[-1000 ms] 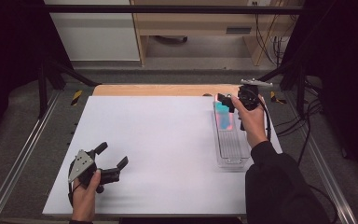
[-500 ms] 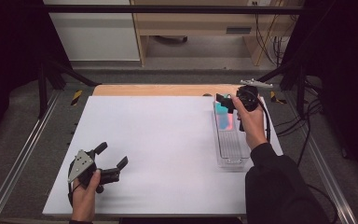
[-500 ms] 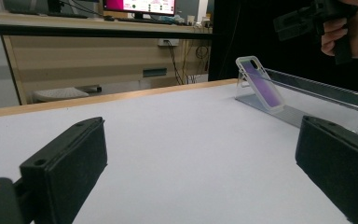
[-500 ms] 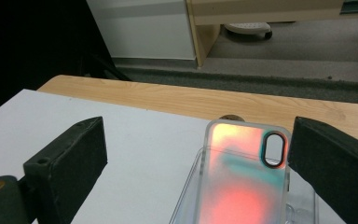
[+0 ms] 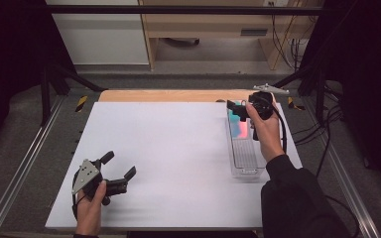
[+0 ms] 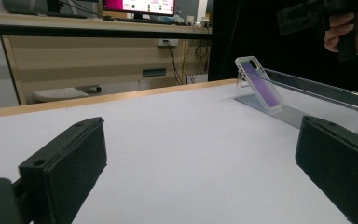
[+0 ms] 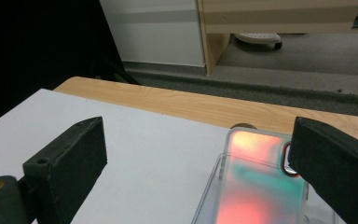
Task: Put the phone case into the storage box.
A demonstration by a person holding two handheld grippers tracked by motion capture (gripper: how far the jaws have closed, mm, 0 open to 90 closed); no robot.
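Observation:
A translucent phone case [image 5: 238, 127] with a pink and teal sheen leans at the far end of a long clear tray [image 5: 246, 170] on the right of the white table. My right gripper [image 5: 237, 110] hovers open just above that end. Its own view shows the phone case [image 7: 256, 184] low between the spread jaws of the right gripper [image 7: 196, 154], touching neither. My left gripper [image 5: 119, 165] rests open near the front left of the table, with nothing between its fingers. From the open left gripper [image 6: 200, 158], the phone case [image 6: 260, 84] stands tilted far off.
A wooden strip [image 5: 178, 95] borders the white table top [image 5: 168, 148] at the back. Metal rails [image 5: 25, 163] run along both sides. Cables [image 5: 327, 119] lie on the floor to the right. A wooden bench [image 5: 203, 20] stands beyond the table.

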